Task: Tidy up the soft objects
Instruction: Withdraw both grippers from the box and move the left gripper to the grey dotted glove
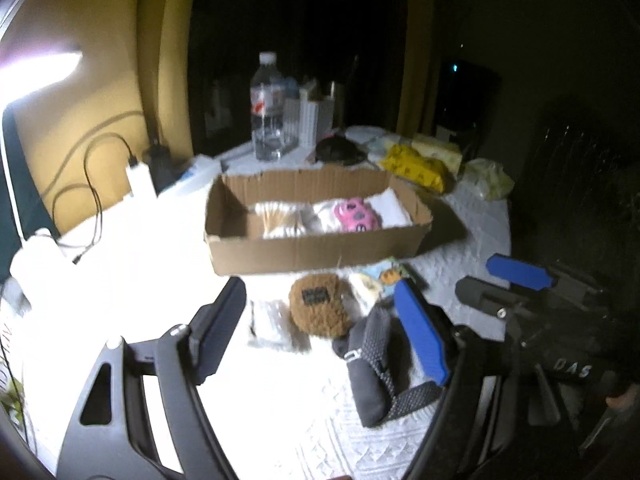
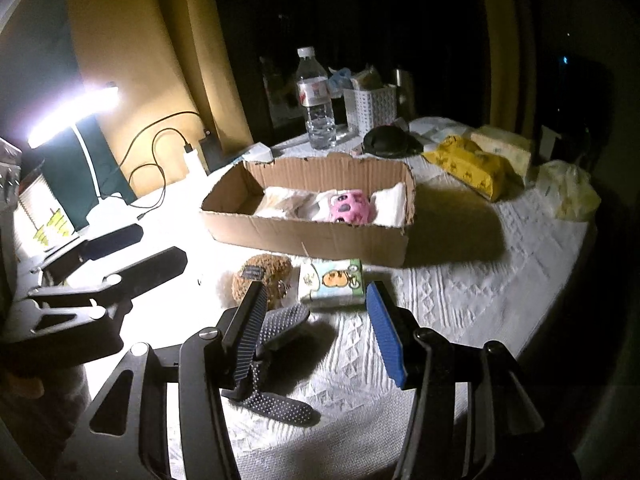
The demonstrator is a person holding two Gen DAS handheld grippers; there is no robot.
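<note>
A cardboard box (image 1: 312, 252) (image 2: 304, 240) on the white table holds white soft packs and a pink toy (image 1: 356, 214) (image 2: 350, 206). In front of it lie a brown fuzzy pouch (image 1: 320, 312) (image 2: 272, 276), a cartoon tissue pack (image 2: 334, 282) (image 1: 384, 276), a clear plastic bag (image 1: 272, 324) and dark dotted socks (image 1: 380, 364) (image 2: 280, 360). My left gripper (image 1: 320, 328) is open, its fingers either side of the pouch and socks. My right gripper (image 2: 316, 336) is open and empty above the socks; it also shows in the left wrist view (image 1: 500, 280).
A bright lamp (image 2: 76, 112) glares at the left, with cables and a white charger (image 2: 196, 162). A water bottle (image 2: 316, 100), a white basket (image 2: 372, 106), a black round thing (image 2: 390, 140) and yellow packs (image 2: 472, 166) stand behind the box. The table edge curves at the right.
</note>
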